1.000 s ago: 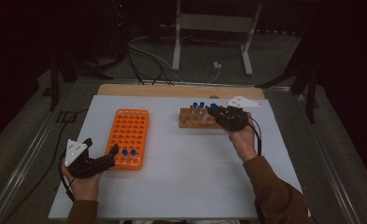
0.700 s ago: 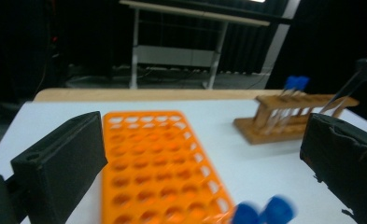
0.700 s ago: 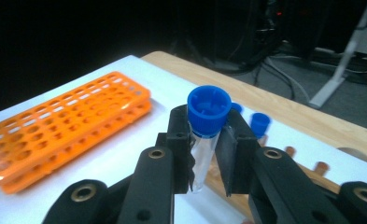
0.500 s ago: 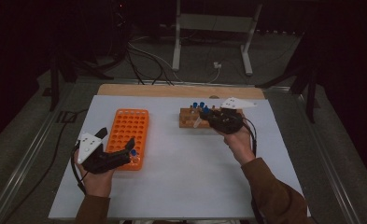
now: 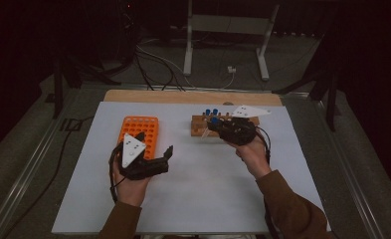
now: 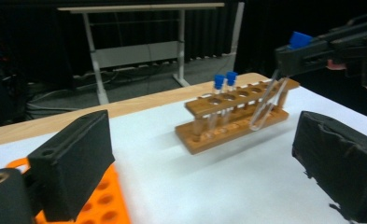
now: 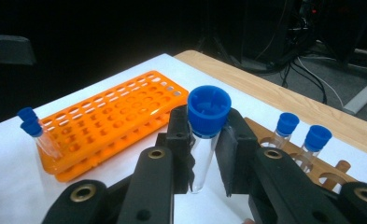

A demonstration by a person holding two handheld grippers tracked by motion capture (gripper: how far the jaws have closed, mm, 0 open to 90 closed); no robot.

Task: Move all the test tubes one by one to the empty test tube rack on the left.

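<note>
Two hand-held grippers from above: the right hand-held gripper (image 5: 214, 125) sits at the wooden rack (image 5: 199, 127), the left hand-held gripper (image 5: 155, 149) well off by the orange rack (image 5: 138, 130). Left gripper view: its jaws are spread and empty, closing slightly. Right gripper view: jaws pinch a blue-capped tube (image 7: 205, 135) upright, rack holes just beside and below.

Plastic rack (image 5: 139, 134) left of wooden rack (image 5: 203, 126)

tube (image 7: 203, 140): clear glass, blue cap, upright, pinched between black jaws above the wooden rack (image 7: 333, 179)
rack: two capped tubes inside
</note>
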